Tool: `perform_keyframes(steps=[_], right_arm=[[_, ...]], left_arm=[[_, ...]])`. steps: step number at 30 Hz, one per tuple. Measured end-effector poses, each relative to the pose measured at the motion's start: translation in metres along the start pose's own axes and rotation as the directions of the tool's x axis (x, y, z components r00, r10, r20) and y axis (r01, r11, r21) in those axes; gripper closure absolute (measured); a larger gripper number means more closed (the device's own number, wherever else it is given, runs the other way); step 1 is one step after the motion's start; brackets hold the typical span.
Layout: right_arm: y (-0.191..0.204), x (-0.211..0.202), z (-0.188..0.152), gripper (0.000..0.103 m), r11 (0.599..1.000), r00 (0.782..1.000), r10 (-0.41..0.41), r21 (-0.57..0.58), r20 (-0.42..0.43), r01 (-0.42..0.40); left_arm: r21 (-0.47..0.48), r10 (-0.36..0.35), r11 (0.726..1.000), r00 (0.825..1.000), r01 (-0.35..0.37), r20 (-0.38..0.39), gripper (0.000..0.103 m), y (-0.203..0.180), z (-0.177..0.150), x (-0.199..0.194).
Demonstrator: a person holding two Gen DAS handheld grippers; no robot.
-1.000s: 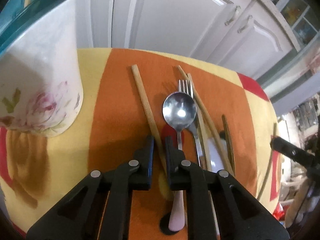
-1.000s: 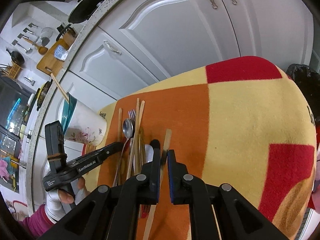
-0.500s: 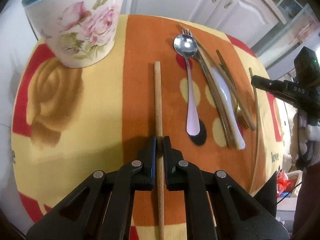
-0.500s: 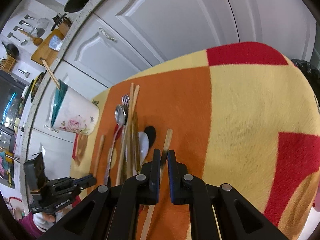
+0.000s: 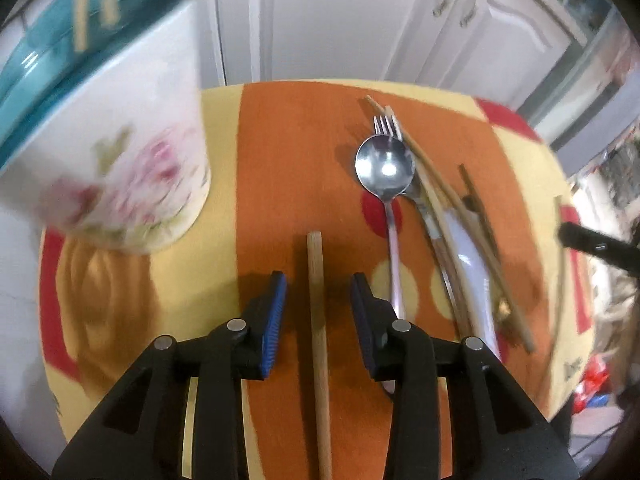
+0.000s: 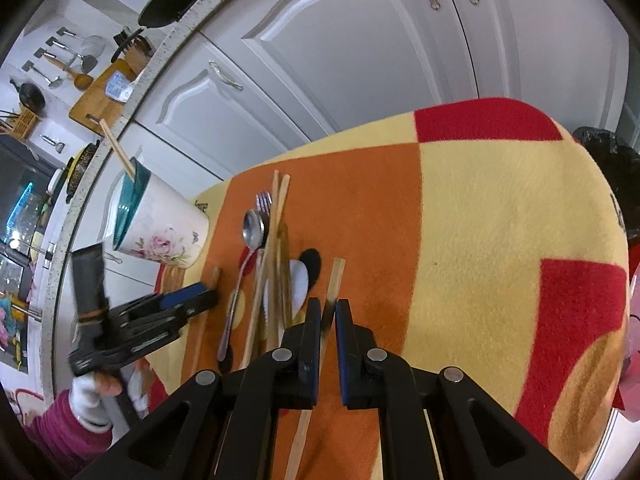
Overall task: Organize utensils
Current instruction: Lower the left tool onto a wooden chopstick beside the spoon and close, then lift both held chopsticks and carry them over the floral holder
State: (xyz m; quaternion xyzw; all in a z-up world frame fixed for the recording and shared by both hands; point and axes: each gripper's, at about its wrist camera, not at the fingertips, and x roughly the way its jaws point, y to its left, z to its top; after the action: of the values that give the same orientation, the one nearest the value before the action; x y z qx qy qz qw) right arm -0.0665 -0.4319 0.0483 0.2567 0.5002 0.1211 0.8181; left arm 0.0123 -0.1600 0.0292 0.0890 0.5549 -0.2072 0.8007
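Your left-wrist view is smeared with motion blur: the flowered cup (image 5: 116,148) beside the orange stripe of the blanket (image 5: 288,152) is soft, its teal rim runs off the top left corner, and the two sticks standing in it are only pale streaks. The round wooden chopstick (image 5: 318,328) lies on the stripe, its near end cut off at the bottom edge. Right of it, the spoon (image 5: 384,172) covers most of the fork (image 5: 386,124), and the white spoon under the crossed sticks farther right is hard to make out. Your left gripper (image 5: 319,292) has just been opening; its jaws now stand apart on either side of the chopstick, pads clear of it, where half a second ago they were pinched on it. The cup also sits closer and larger in that view than it did then. Your right gripper (image 6: 328,316) is closed down narrow on the flat chopstick (image 6: 334,280), right of the pile, as before; that stick's near end is hidden under the gripper body. Your left hand (image 6: 92,396) is partly out of frame.
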Motion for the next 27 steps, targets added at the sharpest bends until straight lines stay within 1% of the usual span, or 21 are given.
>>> perform_keyframes(steps=[1, 2, 3, 4, 7, 8, 11, 16, 19, 20, 22, 24, 25, 27], right_arm=[[0.002, -0.002, -0.001, 0.097, 1.0, 1.0, 0.002, -0.003, 0.005, -0.002], [0.005, -0.005, -0.001, 0.097, 1.0, 1.0, 0.005, -0.008, 0.01, -0.005], [0.008, -0.007, -0.002, 0.097, 1.0, 1.0, 0.007, -0.014, 0.014, -0.007], [0.012, -0.011, -0.003, 0.097, 1.0, 1.0, 0.009, -0.024, 0.019, -0.008], [0.025, -0.022, -0.005, 0.097, 0.998, 0.999, 0.014, -0.057, 0.038, -0.012], [0.03, -0.026, -0.005, 0.097, 0.998, 0.999, 0.018, -0.069, 0.045, -0.015], [0.045, -0.036, -0.008, 0.097, 0.995, 0.997, 0.034, -0.1, 0.062, -0.028], [0.077, -0.056, -0.01, 0.097, 0.985, 0.993, 0.063, -0.169, 0.105, -0.044], [0.093, -0.059, -0.01, 0.097, 0.976, 0.99, 0.075, -0.21, 0.118, -0.049], [0.096, -0.057, -0.01, 0.097, 0.976, 0.991, 0.057, -0.216, 0.117, -0.031], [0.094, -0.05, -0.009, 0.097, 0.978, 0.993, 0.013, -0.208, 0.121, 0.013], [0.079, -0.042, -0.007, 0.097, 0.983, 0.989, -0.071, -0.159, 0.129, 0.091], [0.069, -0.036, -0.006, 0.097, 0.985, 0.987, -0.105, -0.127, 0.119, 0.12], [0.046, -0.022, -0.007, 0.094, 0.987, 0.987, -0.14, -0.064, 0.072, 0.145]], left_arm=[[0.016, 0.013, 1.0, 1.0, -0.013, 0.014, 0.073, -0.004, 0.002, 0.0], [0.03, 0.026, 0.999, 1.0, -0.026, 0.006, 0.074, -0.006, 0.003, 0.001], [0.041, 0.029, 0.999, 1.0, -0.03, 0.01, 0.089, -0.007, 0.003, 0.0], [0.044, 0.014, 0.999, 1.0, -0.014, 0.006, 0.096, -0.006, 0.003, 0.0], [-0.012, -0.042, 0.999, 0.999, 0.042, 0.006, 0.097, 0.008, -0.002, -0.008], [-0.033, -0.061, 0.998, 0.998, 0.062, 0.019, 0.097, 0.013, -0.005, -0.016], [-0.047, -0.091, 0.994, 0.993, 0.095, 0.076, 0.097, 0.02, -0.014, -0.046], [-0.045, -0.13, 0.989, 0.974, 0.14, 0.185, 0.097, 0.03, -0.029, -0.106], [-0.038, -0.144, 0.987, 0.961, 0.158, 0.238, 0.097, 0.034, -0.036, -0.133], [-0.038, -0.144, 0.987, 0.959, 0.158, 0.243, 0.097, 0.034, -0.034, -0.135], [-0.051, -0.138, 0.987, 0.959, 0.155, 0.249, 0.097, 0.041, -0.042, -0.142], [-0.073, -0.13, 0.985, 0.958, 0.153, 0.257, 0.097, 0.048, -0.05, -0.145], [-0.083, -0.129, 0.984, 0.956, 0.156, 0.262, 0.097, 0.047, -0.052, -0.146], [-0.096, -0.133, 0.982, 0.953, 0.165, 0.272, 0.097, 0.052, -0.057, -0.151]])
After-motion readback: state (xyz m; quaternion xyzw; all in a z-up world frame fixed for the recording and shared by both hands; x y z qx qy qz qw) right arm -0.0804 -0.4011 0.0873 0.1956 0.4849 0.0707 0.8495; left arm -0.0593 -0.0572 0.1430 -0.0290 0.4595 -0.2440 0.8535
